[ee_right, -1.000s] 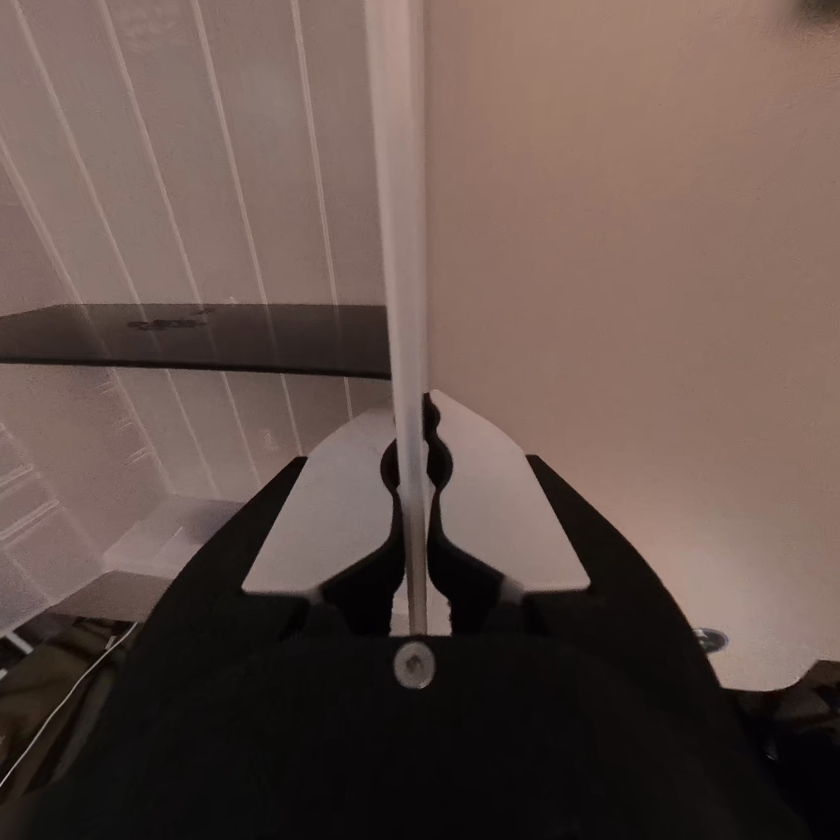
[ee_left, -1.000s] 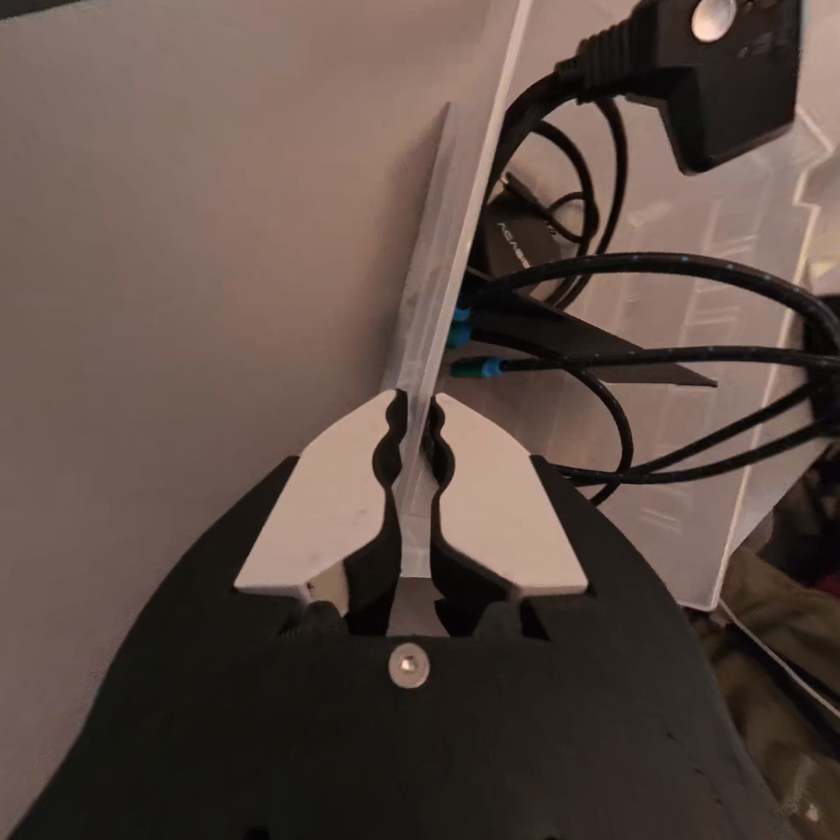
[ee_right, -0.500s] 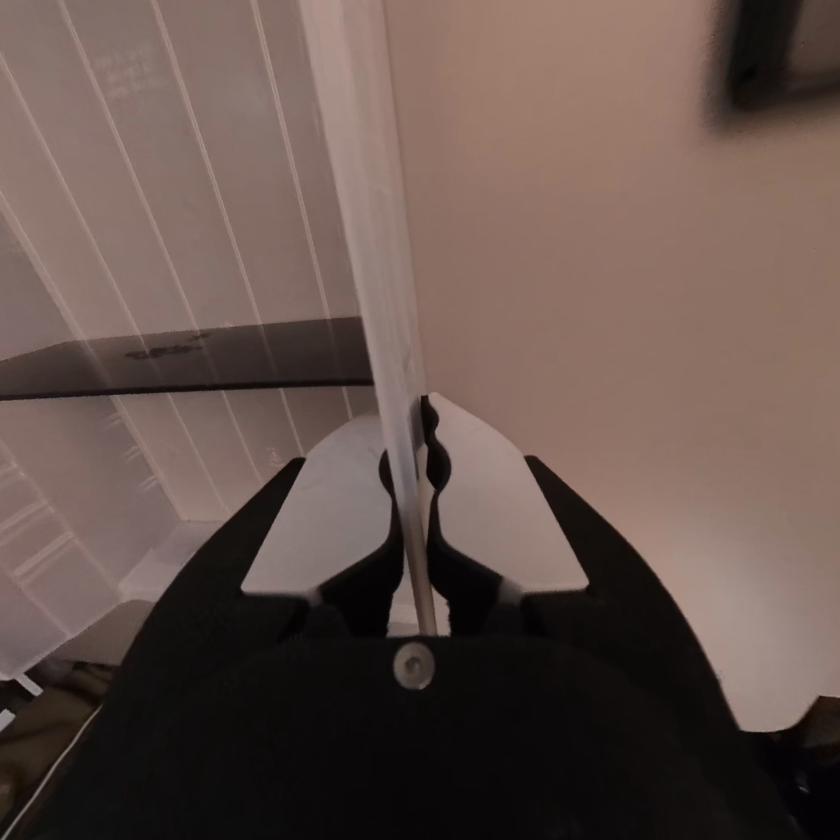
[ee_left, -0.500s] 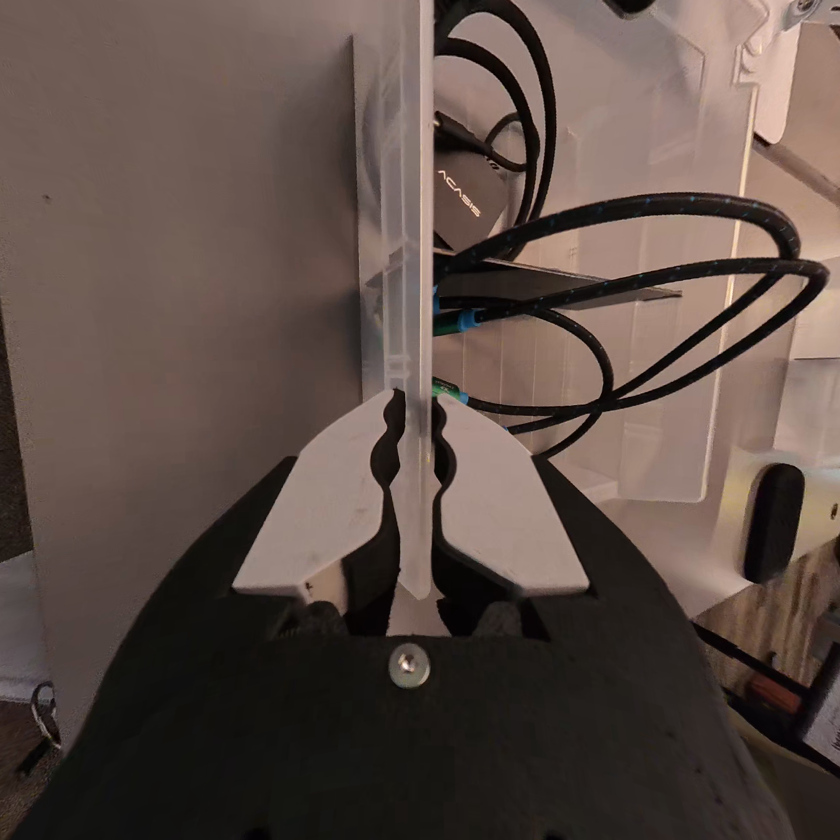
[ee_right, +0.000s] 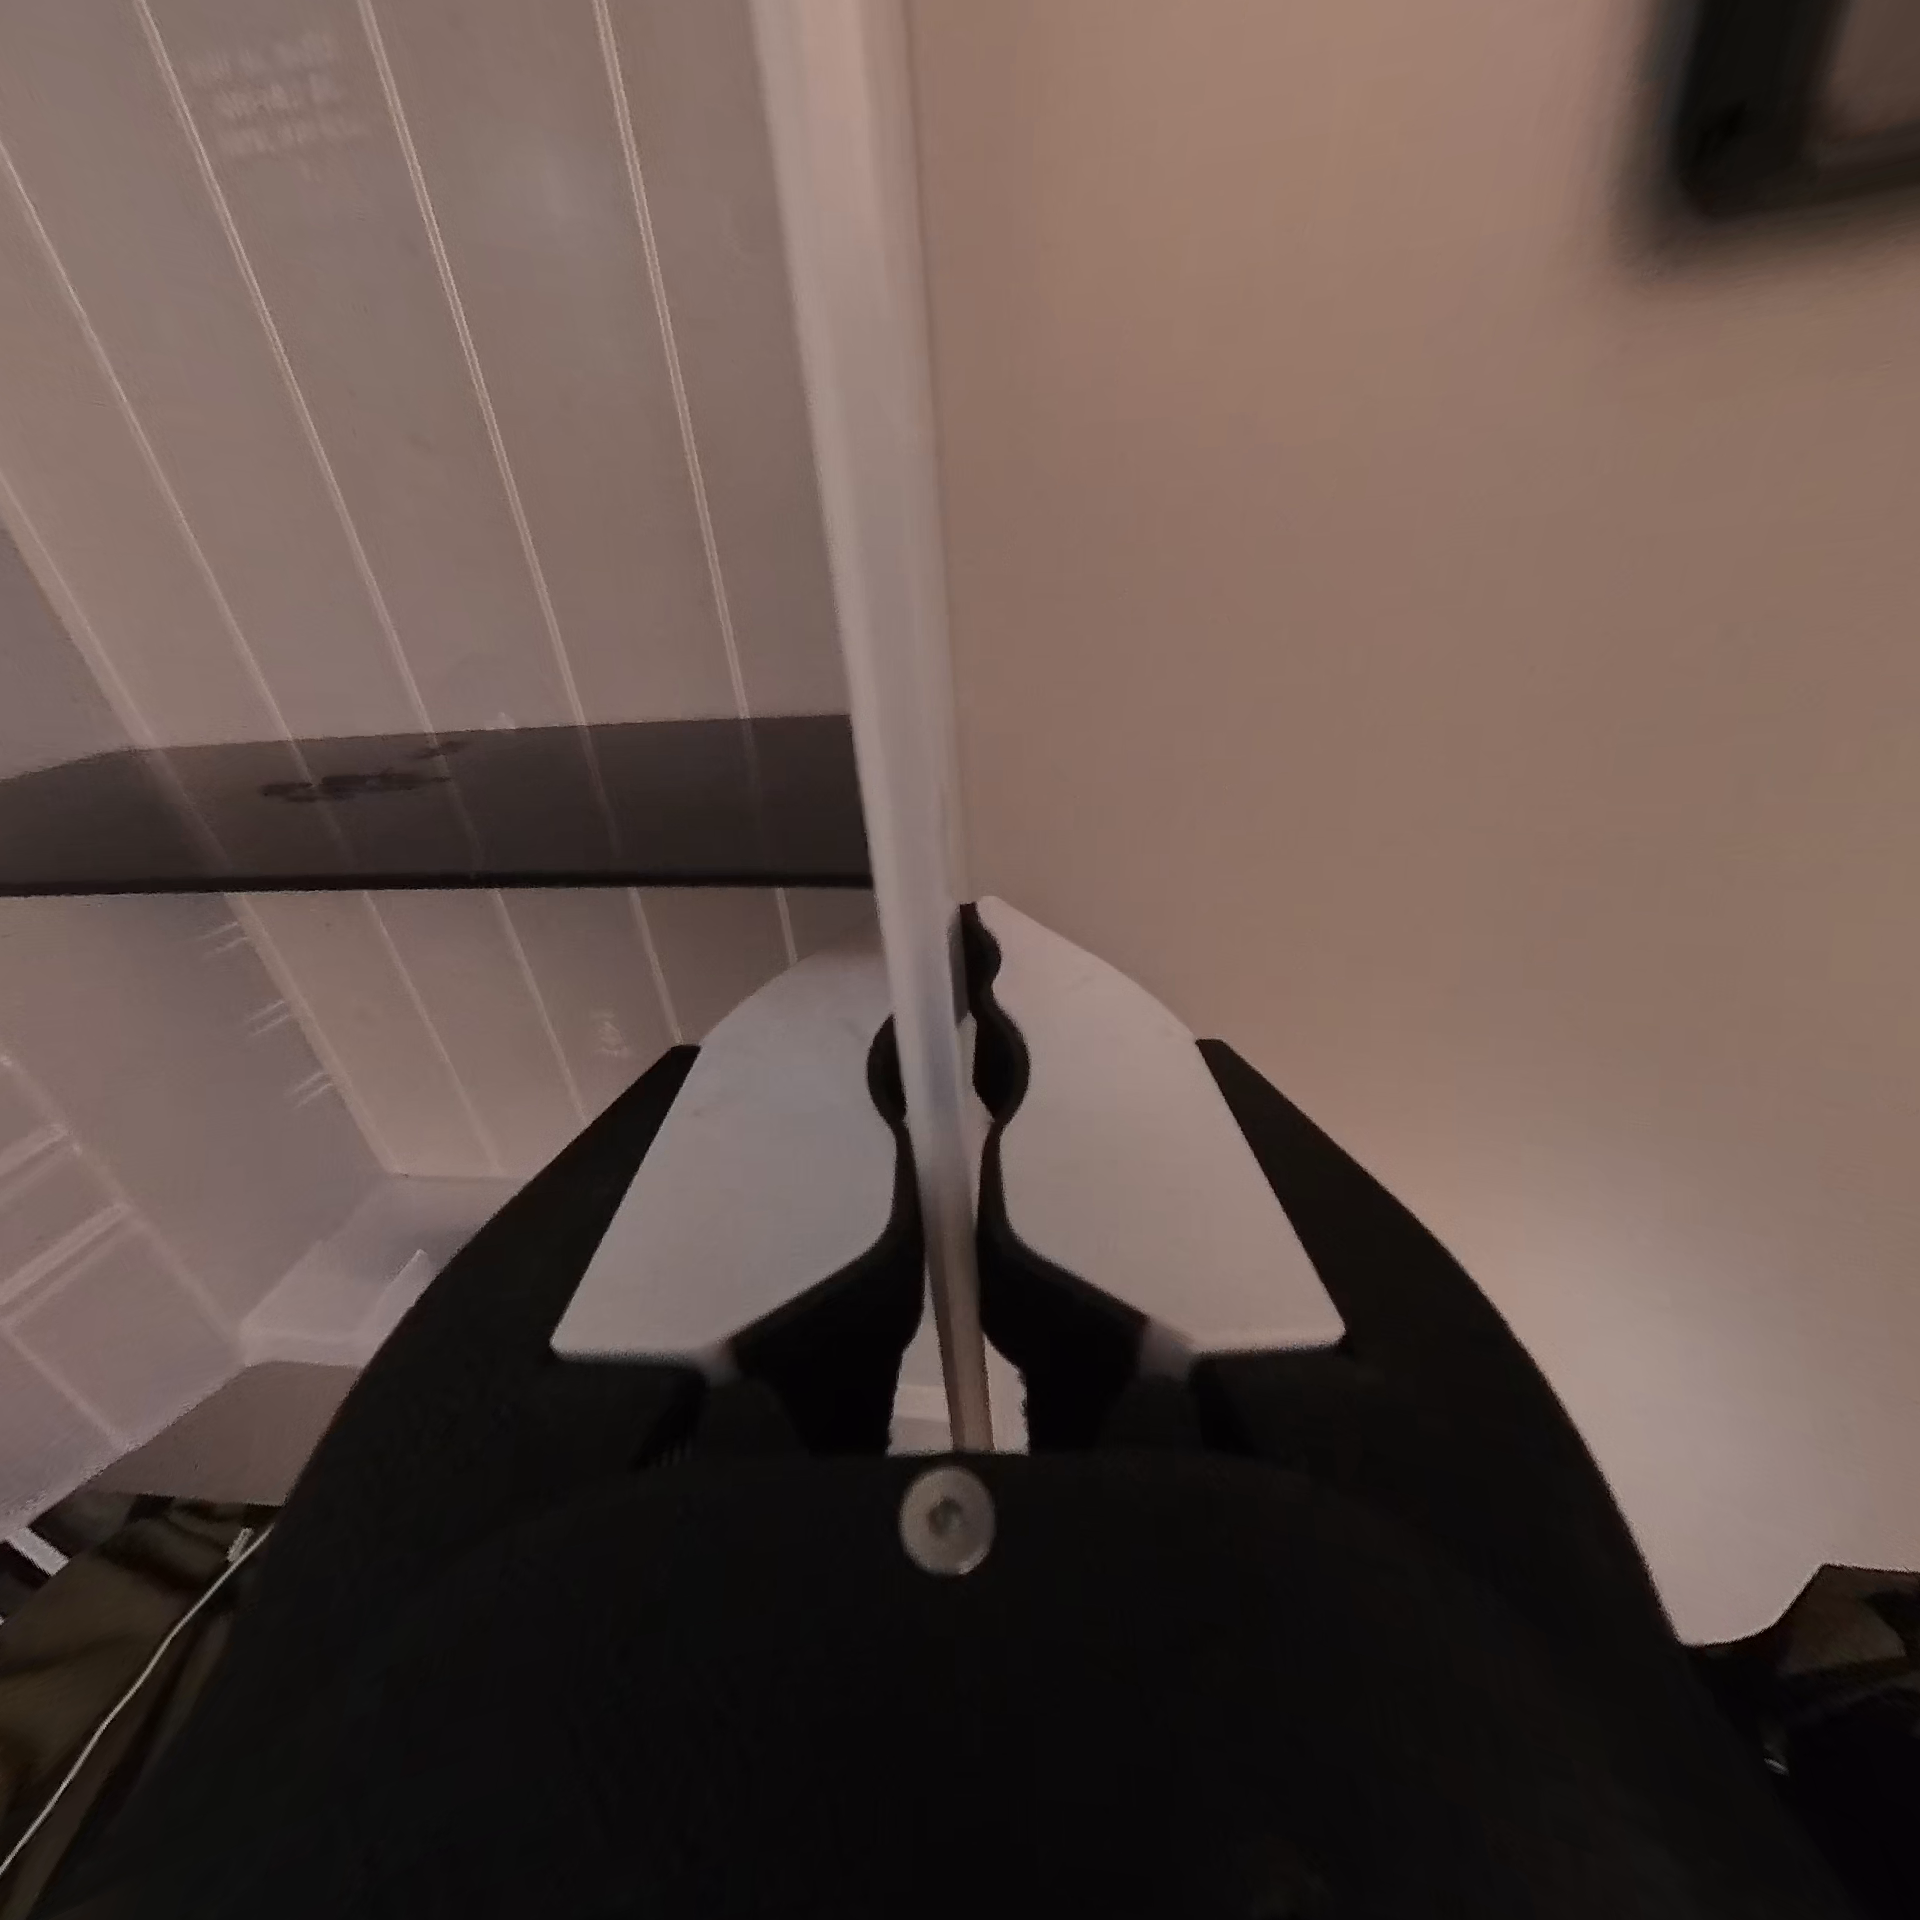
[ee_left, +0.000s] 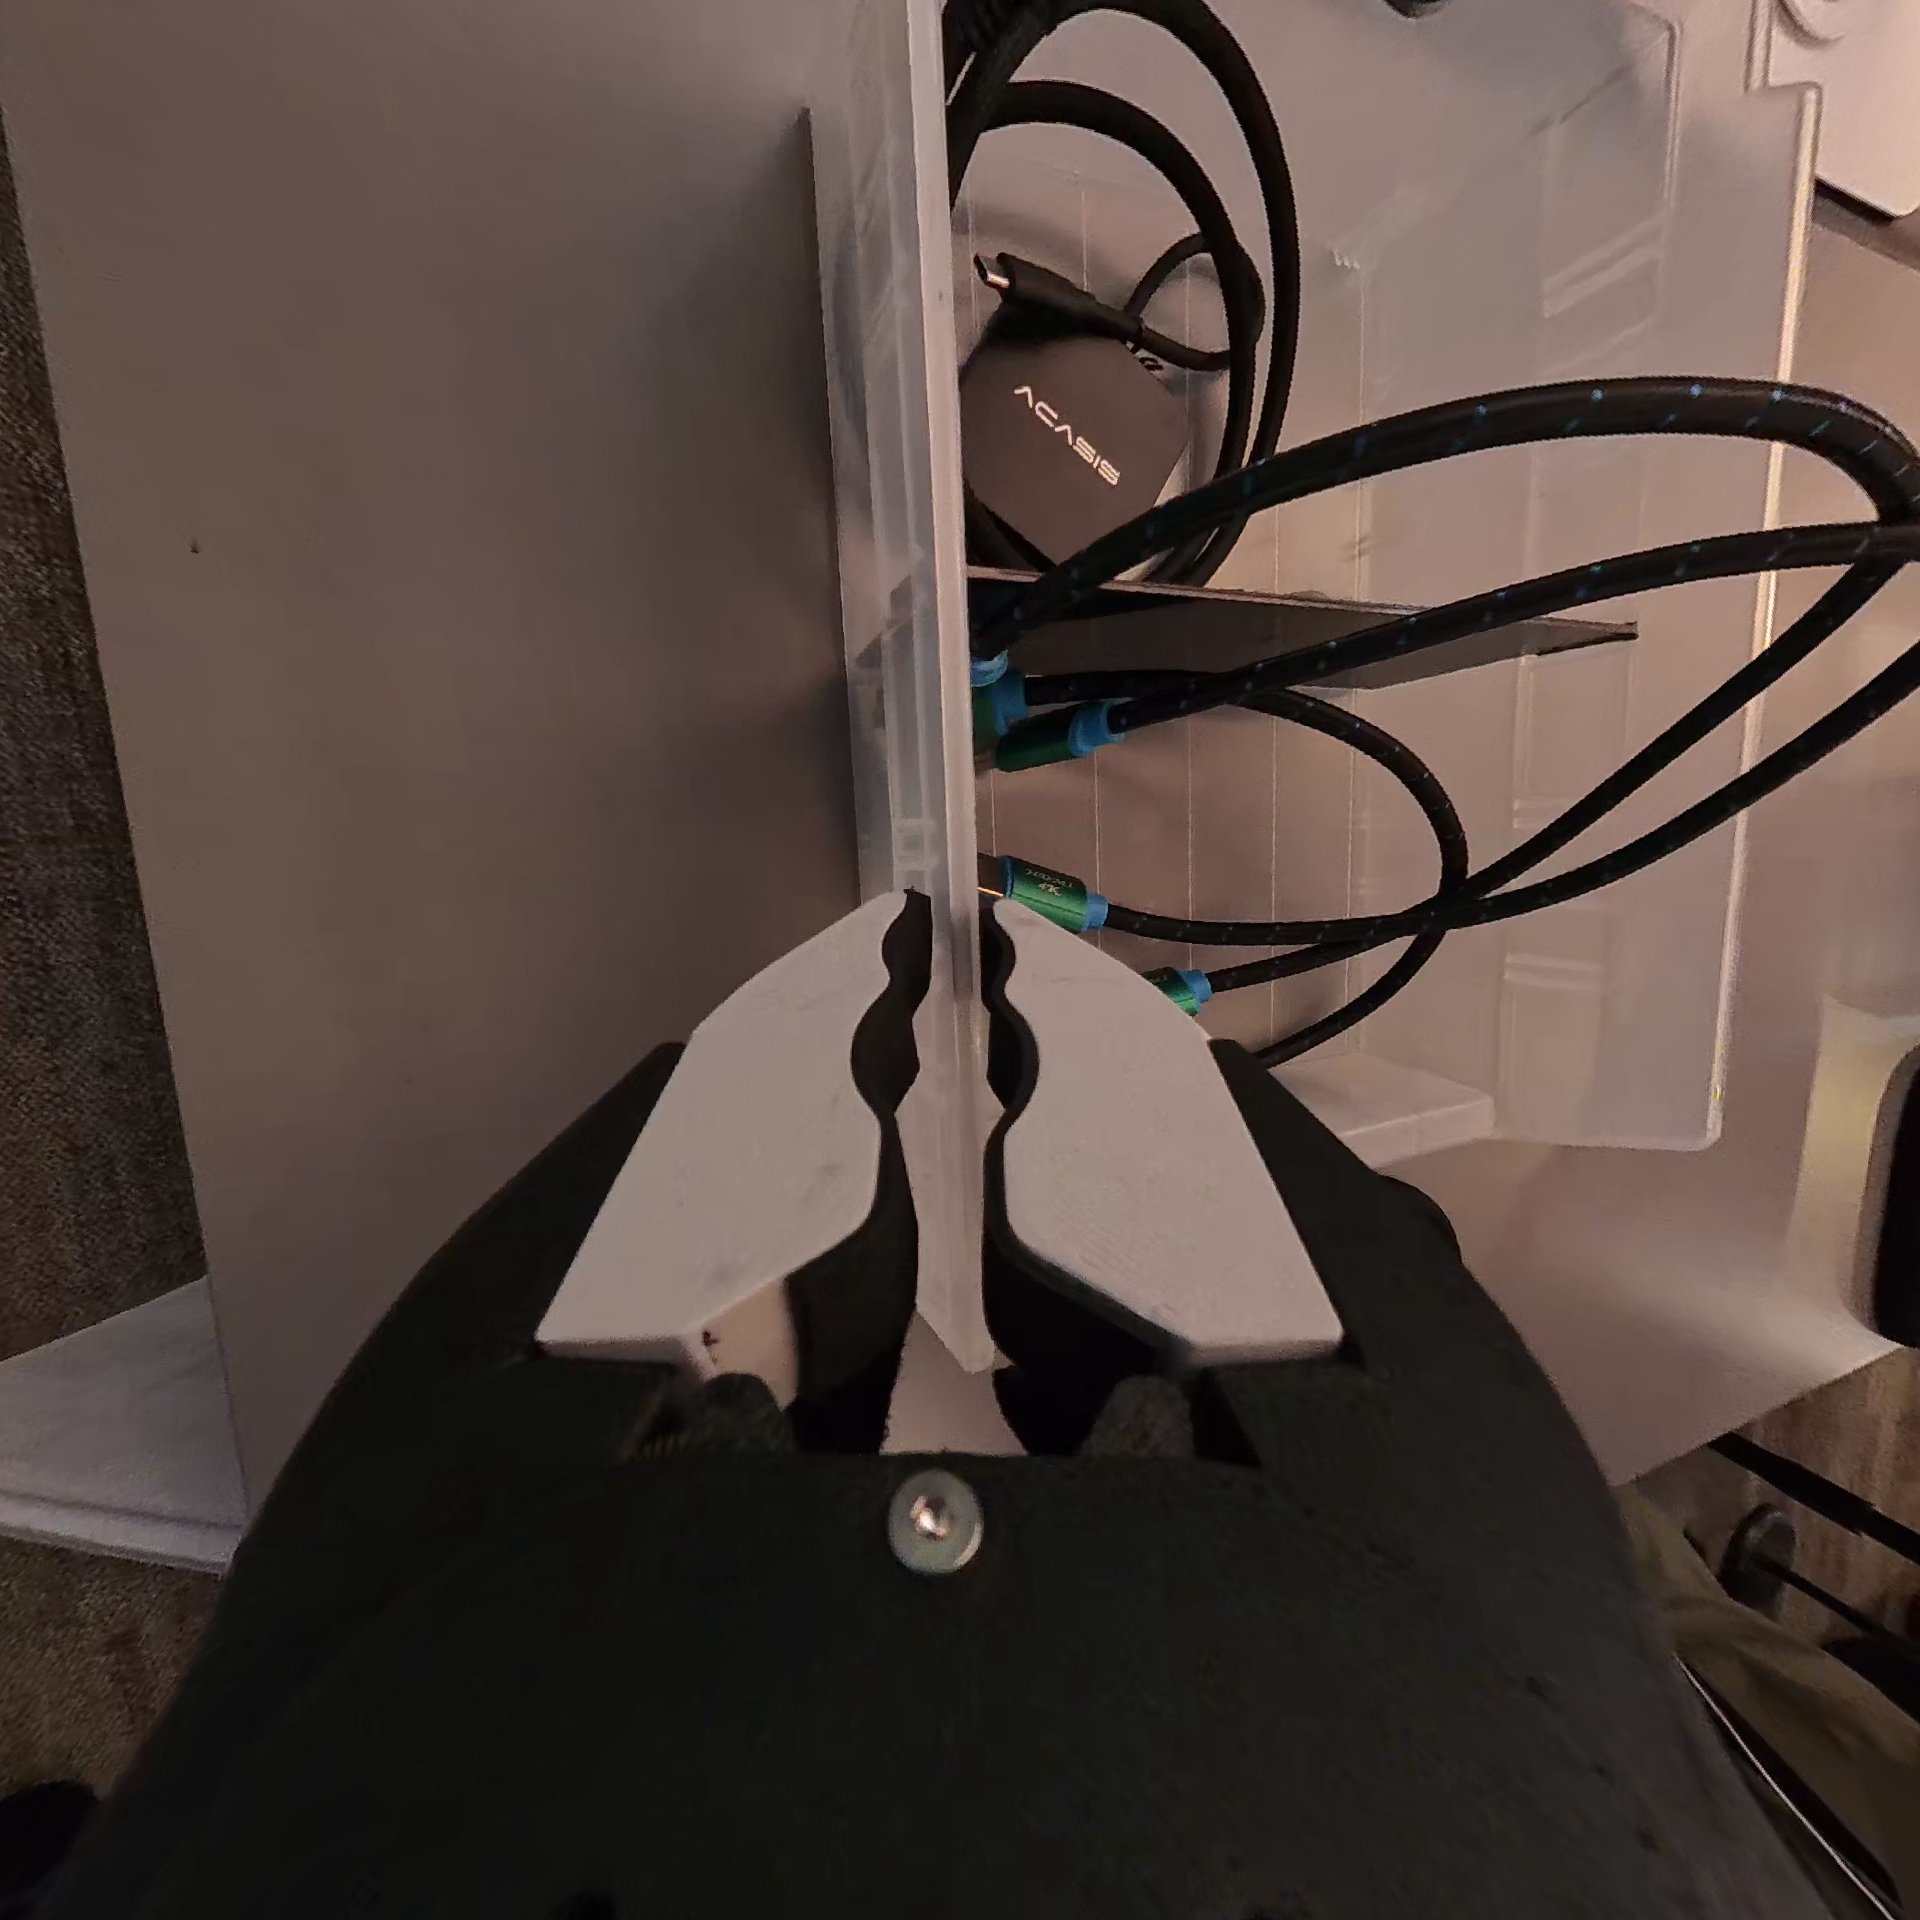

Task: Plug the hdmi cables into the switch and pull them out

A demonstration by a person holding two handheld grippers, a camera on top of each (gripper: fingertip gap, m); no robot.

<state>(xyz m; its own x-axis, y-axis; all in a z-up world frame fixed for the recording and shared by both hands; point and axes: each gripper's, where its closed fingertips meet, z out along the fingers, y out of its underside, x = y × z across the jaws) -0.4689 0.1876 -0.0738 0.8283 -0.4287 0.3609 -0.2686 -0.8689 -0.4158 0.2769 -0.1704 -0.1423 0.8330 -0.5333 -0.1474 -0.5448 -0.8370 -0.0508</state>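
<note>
A clear plastic box [ee_left: 1403,935] holds the small black switch [ee_left: 1075,447] and several black braided hdmi cables [ee_left: 1558,499] with green and blue plugs [ee_left: 1044,894]. A flat dark plate [ee_left: 1299,634] lies across the inside of the box. My left gripper [ee_left: 951,914] is shut on one thin wall of the box [ee_left: 904,520]. My right gripper [ee_right: 951,925] is shut on another wall of the box [ee_right: 883,520]. The dark plate [ee_right: 416,810] shows through the ribbed clear plastic in the right wrist view. No cable is plugged into the switch that I can see.
A white board surface [ee_left: 416,520] lies behind the box in the left wrist view and a pale one [ee_right: 1455,727] in the right wrist view. Grey fabric [ee_left: 62,831] is at the far left. A blurred dark frame [ee_right: 1808,94] is at the top right. Thin wires [ee_left: 1818,1558] run at the lower right.
The box has swung with both grippers: its wall stood slanted in the left wrist view and now stands upright. More of the switch and plugs shows. The dark frame came into the right wrist view.
</note>
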